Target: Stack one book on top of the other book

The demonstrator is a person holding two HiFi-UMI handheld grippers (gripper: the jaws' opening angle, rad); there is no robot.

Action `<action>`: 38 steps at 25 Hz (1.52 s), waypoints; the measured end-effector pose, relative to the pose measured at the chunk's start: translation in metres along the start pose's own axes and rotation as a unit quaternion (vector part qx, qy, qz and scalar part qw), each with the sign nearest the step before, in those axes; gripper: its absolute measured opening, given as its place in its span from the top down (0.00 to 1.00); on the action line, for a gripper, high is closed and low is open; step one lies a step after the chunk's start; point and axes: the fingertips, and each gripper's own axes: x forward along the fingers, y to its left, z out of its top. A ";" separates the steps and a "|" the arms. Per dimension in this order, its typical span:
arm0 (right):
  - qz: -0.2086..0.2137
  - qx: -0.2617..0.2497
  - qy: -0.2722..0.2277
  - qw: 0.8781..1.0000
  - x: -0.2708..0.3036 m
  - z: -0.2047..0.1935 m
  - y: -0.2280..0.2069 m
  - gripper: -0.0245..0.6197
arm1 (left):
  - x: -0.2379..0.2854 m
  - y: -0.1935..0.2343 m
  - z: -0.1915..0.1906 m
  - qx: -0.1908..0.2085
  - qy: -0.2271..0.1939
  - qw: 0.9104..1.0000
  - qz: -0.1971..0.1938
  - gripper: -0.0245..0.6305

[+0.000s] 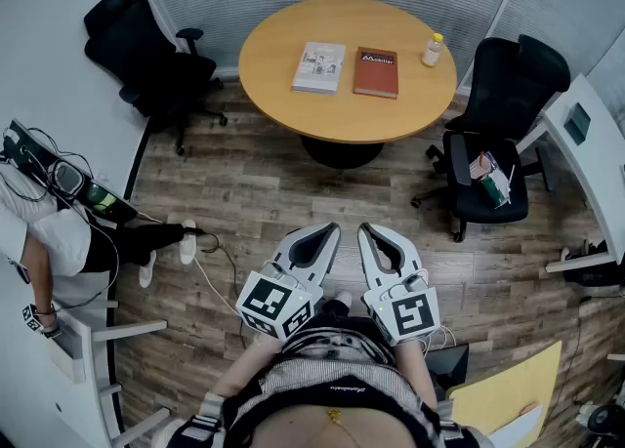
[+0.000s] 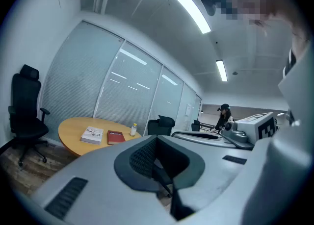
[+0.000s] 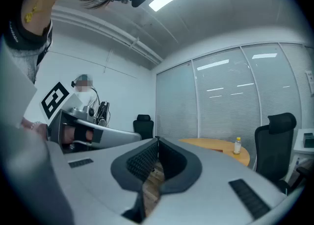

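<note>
Left hand-held gripper (image 1: 325,233): you hold it closed and empty at your waist, since the tabletop (image 1: 283,95) is well ahead.
White book (image 1: 319,67): lies flat on the tabletop, just beside its partner, unstacked.
Red book (image 1: 376,72): lies flat, free to lift or receive.
Right hand-held gripper (image 1: 371,233): closed, empty, roughly level for the approach.

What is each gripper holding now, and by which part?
Nothing. The left gripper and the right gripper are shut and empty; the white book and the red book lie untouched on the round table.
</note>
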 end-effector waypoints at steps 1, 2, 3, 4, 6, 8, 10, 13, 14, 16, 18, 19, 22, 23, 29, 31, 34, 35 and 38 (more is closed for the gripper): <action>0.000 0.002 -0.002 1.000 0.000 0.000 0.000 0.92 | 0.000 0.000 -0.001 0.000 0.000 1.000 0.000 0.93; -0.001 0.004 -0.005 1.000 -0.001 0.000 0.000 0.92 | 0.000 0.000 -0.001 -0.001 0.000 1.000 0.000 0.93; -0.002 0.006 -0.009 1.000 -0.002 0.000 0.000 0.92 | -0.001 -0.001 -0.002 -0.001 -0.001 1.000 0.000 0.93; -0.003 0.008 -0.014 1.000 -0.004 0.000 0.000 0.92 | -0.001 -0.002 -0.002 0.000 -0.002 1.000 0.000 0.93; -0.006 0.011 -0.023 1.000 -0.007 0.001 -0.002 0.92 | -0.001 -0.004 -0.002 0.002 -0.003 1.000 -0.001 0.93; -0.007 0.012 -0.028 1.000 -0.010 0.001 -0.004 0.92 | -0.002 -0.006 -0.003 0.002 -0.003 1.000 -0.001 0.93; -0.008 0.010 -0.027 1.000 -0.011 -0.001 -0.008 0.92 | 0.000 -0.005 -0.003 0.000 -0.004 1.000 0.002 0.93; -0.013 0.008 -0.040 0.999 -0.004 0.000 -0.015 0.92 | 0.003 0.003 -0.001 -0.005 -0.007 1.000 0.007 0.93; -0.014 0.010 -0.042 0.999 -0.001 0.000 -0.016 0.92 | 0.004 0.007 0.000 -0.007 -0.008 1.000 0.007 0.93; -0.016 0.014 -0.038 0.999 0.008 0.000 -0.021 0.92 | 0.011 0.017 0.004 -0.008 -0.009 1.000 0.006 0.93; -0.020 0.015 -0.029 0.999 0.020 -0.002 -0.029 0.92 | 0.022 0.028 0.008 -0.007 -0.011 1.000 0.004 0.93; -0.022 0.015 -0.028 0.999 0.026 -0.001 -0.033 0.92 | 0.028 0.034 0.010 -0.007 -0.011 1.000 0.002 0.93; -0.029 0.014 -0.028 0.999 0.049 0.001 -0.046 0.92 | 0.049 0.053 0.016 -0.008 -0.011 1.000 -0.007 0.93; -0.030 0.013 -0.031 0.999 0.058 0.003 -0.051 0.92 | 0.057 0.060 0.019 -0.007 -0.010 1.000 -0.011 0.93; -0.048 0.005 -0.040 0.998 0.115 0.010 -0.085 0.92 | 0.107 0.098 0.040 0.003 -0.007 0.999 -0.045 0.93; -0.052 0.005 -0.040 0.998 0.134 0.013 -0.093 0.92 | 0.120 0.112 0.048 0.007 -0.008 0.999 -0.053 0.93; -0.058 0.007 -0.031 0.998 0.159 0.014 -0.101 0.92 | 0.135 0.134 0.055 0.009 -0.005 0.998 -0.063 0.93; -0.060 0.006 -0.033 0.998 0.167 0.015 -0.103 0.92 | 0.139 0.141 0.056 0.011 -0.002 0.998 -0.065 0.93; -0.067 0.004 -0.034 0.997 0.189 0.015 -0.109 0.92 | 0.150 0.158 0.059 0.023 0.006 0.997 -0.071 0.93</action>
